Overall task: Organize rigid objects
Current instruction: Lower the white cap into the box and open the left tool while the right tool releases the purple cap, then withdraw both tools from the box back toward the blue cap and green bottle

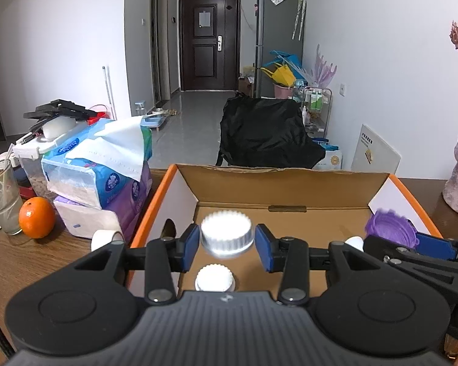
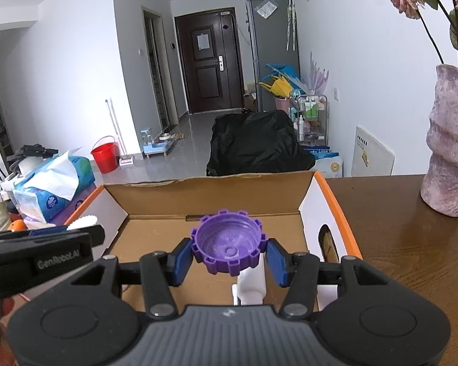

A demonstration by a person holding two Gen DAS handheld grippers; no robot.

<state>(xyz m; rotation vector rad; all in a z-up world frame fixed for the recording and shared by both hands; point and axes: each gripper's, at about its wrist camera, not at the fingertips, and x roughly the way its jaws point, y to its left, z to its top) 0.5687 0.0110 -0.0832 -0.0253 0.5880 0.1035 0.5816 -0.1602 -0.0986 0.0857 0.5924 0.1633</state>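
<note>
Caps first, counted: two white ribbed round caps and one purple plastic cap with a notched rim, all over or inside the single open cardboard box with orange edges (image 1: 290, 183) on the brown wooden table (image 2: 412, 244). My left gripper (image 1: 227, 242) hangs over the box's left half with its blue pads (image 1: 190, 241) spread a little wider than the larger white ribbed cap (image 1: 227, 233) between them. That cap looks smeared while the pads are sharp, and I see no firm press on it. The smaller white ribbed cap (image 1: 215, 278) sits on the box floor just below. My right gripper (image 2: 229, 257) is over the right half, partly closed and pinching the purple cap (image 2: 229, 242) – open side up, a pad against each flank. Under it one white plastic bottle (image 2: 253, 283) lies on the cardboard. Outside the box on the left: one orange fruit (image 1: 36, 217), one clear drinking glass (image 1: 1, 195) and a stack of tissue packs (image 1: 107, 164). On the right stands one mottled pink vase (image 2: 448, 152).
</note>
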